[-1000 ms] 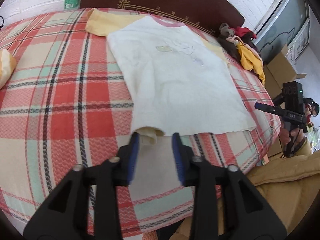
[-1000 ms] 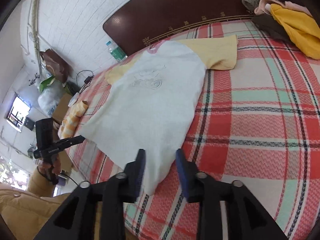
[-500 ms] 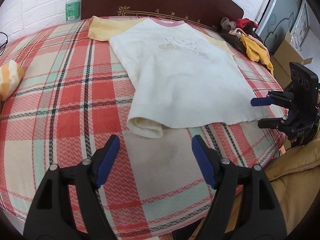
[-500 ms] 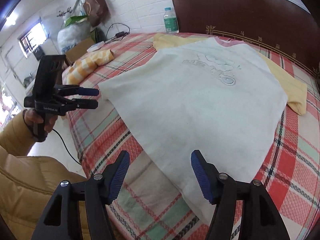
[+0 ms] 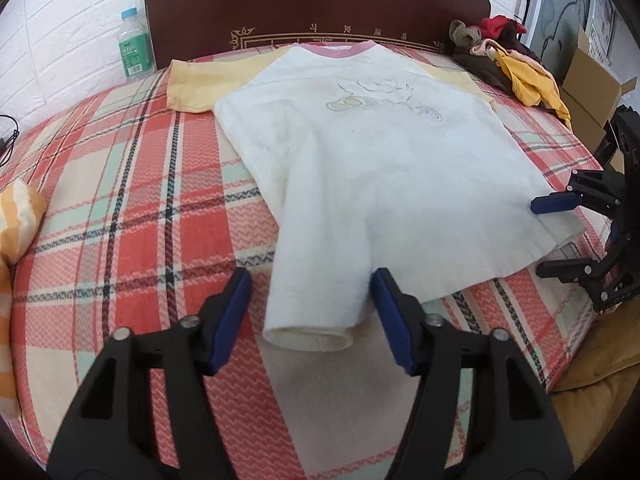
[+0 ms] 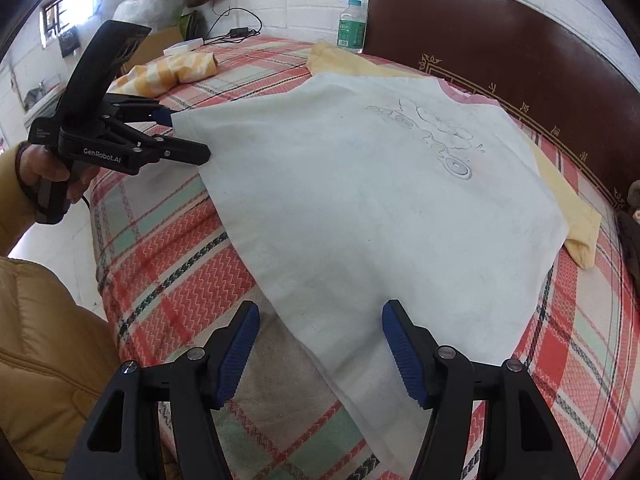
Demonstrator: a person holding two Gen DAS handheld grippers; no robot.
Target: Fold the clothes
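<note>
White cotton T-shirt (image 5: 372, 184), limp and light, spread flat mid-frame; best pinched at hem corners. Left gripper (image 5: 310, 318) and right gripper (image 6: 320, 350) gaping, holding nothing.

The T-shirt (image 5: 384, 184) is soft matt white cloth with a faint print. The bedspread (image 5: 120, 208) is coarse woven plaid with a zigzag texture. The headboard (image 5: 320, 4) is glossy dark wood. The water bottle (image 5: 134, 46) is clear plastic.
</note>
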